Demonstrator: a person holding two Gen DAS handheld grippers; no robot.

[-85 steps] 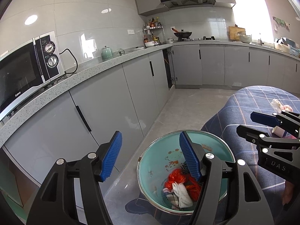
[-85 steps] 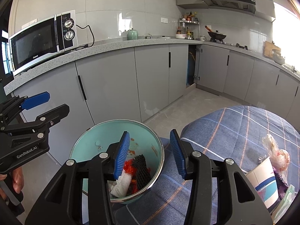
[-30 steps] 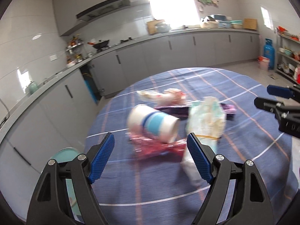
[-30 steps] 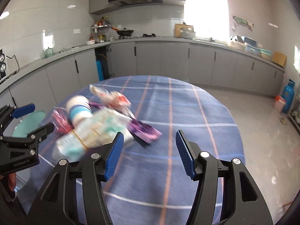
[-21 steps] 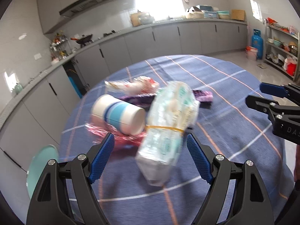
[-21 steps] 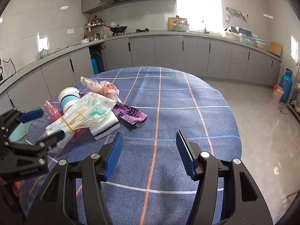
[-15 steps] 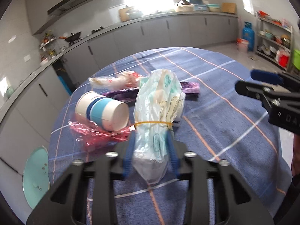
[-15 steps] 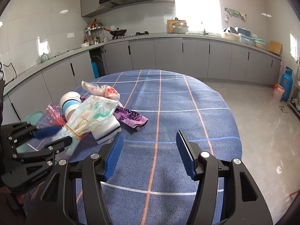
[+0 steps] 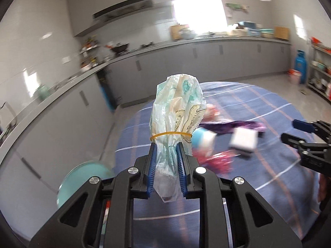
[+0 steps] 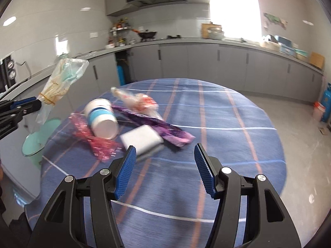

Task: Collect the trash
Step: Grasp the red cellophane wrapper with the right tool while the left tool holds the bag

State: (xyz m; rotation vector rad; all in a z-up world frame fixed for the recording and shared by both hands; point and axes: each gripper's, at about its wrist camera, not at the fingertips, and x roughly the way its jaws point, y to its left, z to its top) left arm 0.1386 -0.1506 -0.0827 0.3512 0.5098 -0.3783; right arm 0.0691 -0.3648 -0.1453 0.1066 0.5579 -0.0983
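Observation:
My left gripper (image 9: 165,155) is shut on a pale green plastic bag (image 9: 178,111) tied with a yellow rubber band and holds it lifted above the table; it also shows in the right wrist view (image 10: 60,78). My right gripper (image 10: 164,165) is open and empty above the blue plaid tablecloth (image 10: 217,144). On the cloth lie a white and blue paper cup (image 10: 101,119), a pink wrapper (image 10: 93,138), a white pack (image 10: 141,139), a purple wrapper (image 10: 159,126) and a clear red-printed bag (image 10: 134,101). The teal trash bin (image 10: 37,138) stands on the floor left of the table.
Grey kitchen cabinets (image 10: 206,66) and a counter run along the walls behind the table. A microwave (image 10: 6,74) sits at the far left. A blue gas cylinder (image 10: 326,103) stands at the right on the tiled floor.
My left gripper closed on the green plastic bag and lifted it off the table, uncovering the white pack. My right gripper stayed open and drew a little closer to the trash.

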